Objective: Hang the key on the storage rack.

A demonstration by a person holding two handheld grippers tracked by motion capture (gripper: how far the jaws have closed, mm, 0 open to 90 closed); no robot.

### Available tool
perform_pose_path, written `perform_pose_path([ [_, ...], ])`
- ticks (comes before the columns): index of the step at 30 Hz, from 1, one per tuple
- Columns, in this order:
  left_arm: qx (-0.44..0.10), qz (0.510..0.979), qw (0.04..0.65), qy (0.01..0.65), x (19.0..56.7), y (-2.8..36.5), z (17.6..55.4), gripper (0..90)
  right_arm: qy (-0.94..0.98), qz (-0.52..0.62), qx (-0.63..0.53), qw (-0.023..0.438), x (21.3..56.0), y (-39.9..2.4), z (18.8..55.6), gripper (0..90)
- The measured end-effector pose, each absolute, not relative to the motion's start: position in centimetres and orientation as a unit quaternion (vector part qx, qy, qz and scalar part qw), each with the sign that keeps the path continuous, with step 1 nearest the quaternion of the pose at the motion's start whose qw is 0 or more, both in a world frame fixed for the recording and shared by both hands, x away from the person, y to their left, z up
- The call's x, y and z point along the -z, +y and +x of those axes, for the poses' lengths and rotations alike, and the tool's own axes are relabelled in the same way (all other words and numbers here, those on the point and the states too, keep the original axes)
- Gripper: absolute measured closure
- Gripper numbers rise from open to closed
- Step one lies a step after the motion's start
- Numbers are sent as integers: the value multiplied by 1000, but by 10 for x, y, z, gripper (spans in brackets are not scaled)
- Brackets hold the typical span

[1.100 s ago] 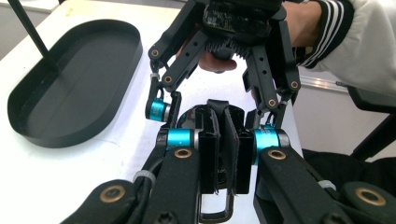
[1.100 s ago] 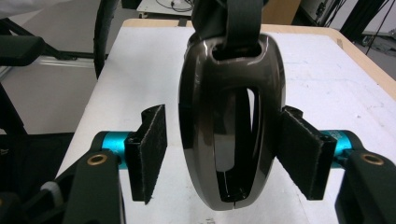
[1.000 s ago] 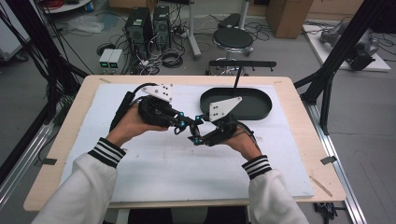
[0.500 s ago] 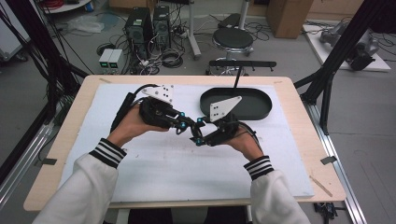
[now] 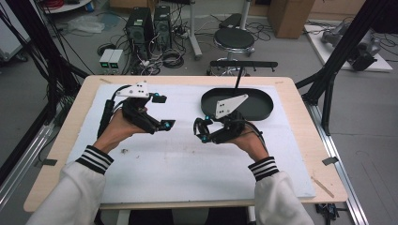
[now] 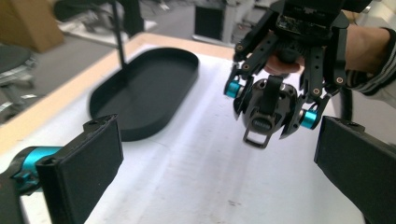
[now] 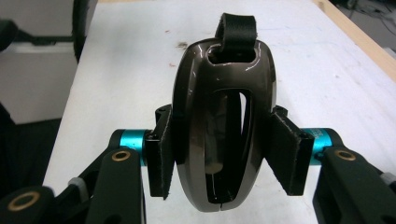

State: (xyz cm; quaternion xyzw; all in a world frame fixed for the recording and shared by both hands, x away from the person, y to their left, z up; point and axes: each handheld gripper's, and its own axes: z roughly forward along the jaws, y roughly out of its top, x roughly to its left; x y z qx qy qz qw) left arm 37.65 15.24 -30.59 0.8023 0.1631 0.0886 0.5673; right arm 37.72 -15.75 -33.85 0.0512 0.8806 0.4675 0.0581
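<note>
Handover step, judged just done: right gripper (image 7: 219,158) pinches the dark oval clip (image 7: 223,126) between its pads, strap loop pointing away from the jaws. Left gripper (image 5: 162,112) has just been opening, jaws spread, nothing between them. Black tray (image 5: 263,105) sits just behind the right gripper; next move likely carries the clip over and lets go.
</note>
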Motion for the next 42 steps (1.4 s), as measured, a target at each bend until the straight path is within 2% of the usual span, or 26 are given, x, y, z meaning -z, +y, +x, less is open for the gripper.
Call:
perform_pose_path([
  [7, -92, 785, 590, 168, 311, 172, 373, 17, 875, 84, -473, 63, 335, -166, 380, 482],
  [21, -145, 773, 583, 204, 329, 215, 355, 17, 857, 191, -470, 85, 317, -201, 386, 482],
  [28, -177, 747, 600, 225, 348, 241, 344, 17, 845, 250, -459, 112, 305, -228, 391, 482],
  [42, -204, 707, 623, 266, 391, 275, 318, 17, 816, 340, -446, 143, 288, -266, 406, 482],
])
